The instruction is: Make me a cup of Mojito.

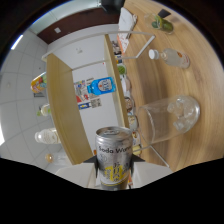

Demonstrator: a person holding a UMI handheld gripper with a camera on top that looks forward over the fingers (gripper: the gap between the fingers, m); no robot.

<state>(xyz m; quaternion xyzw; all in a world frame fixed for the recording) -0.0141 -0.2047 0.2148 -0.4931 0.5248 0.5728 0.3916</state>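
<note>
A silver soda water can (114, 152) with a yellow band stands between my gripper's (114, 162) dark fingertips (92, 161), which press on both its sides. The view is rolled, so the wooden table (200, 75) rises like a wall to the right of the can. The can's open top (114, 132) sits close to the mouth of a clear glass (167, 120) just beyond the fingers. Ice cubes (181, 111) lie at the glass's bottom. I cannot make out any liquid running from the can.
A clear plastic bottle (170, 57) with a white cap stands on the table beyond the glass. Farther off is a small dish of green limes (163, 23). Small jars (122, 70) line the table's edge. A white cabinet with a blue label (102, 86) lies behind.
</note>
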